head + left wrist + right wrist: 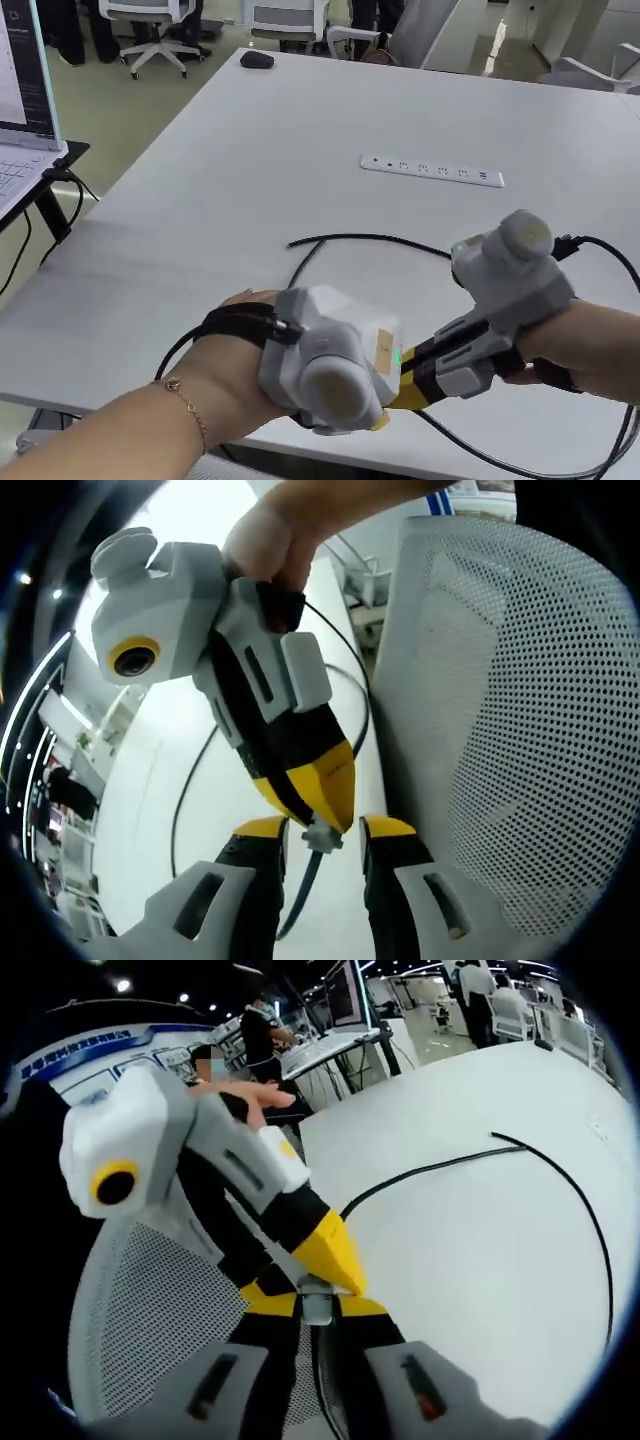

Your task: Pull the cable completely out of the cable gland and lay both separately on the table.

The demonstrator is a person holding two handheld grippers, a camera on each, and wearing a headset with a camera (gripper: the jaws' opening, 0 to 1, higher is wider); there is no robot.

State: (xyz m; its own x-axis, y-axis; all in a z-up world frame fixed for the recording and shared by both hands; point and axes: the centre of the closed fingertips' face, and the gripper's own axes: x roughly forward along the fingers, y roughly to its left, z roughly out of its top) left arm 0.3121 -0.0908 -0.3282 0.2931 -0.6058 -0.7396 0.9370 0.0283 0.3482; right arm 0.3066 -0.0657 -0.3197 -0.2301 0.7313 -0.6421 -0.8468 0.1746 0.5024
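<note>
My right gripper [318, 1305] pinches the small grey cable gland [320, 836] by the near edge of the table [300, 130]. The jaws of my left gripper [325, 830] stand spread either side of the black cable [370, 238], which loops toward the table's middle.

Two grippers are meeting over the table's [300, 150] near edge: the left gripper [322, 832] and the right gripper [314, 1312]. One small grey cable gland [316, 1298] is sitting between them. One black cable [370, 238] is looping across the table. One white power strip [432, 170] is lying further back on it, and one dark mouse [257, 60] near its far edge. One laptop [20, 110] is standing off its left side. At least three office chairs [150, 30] are standing beyond it.
</note>
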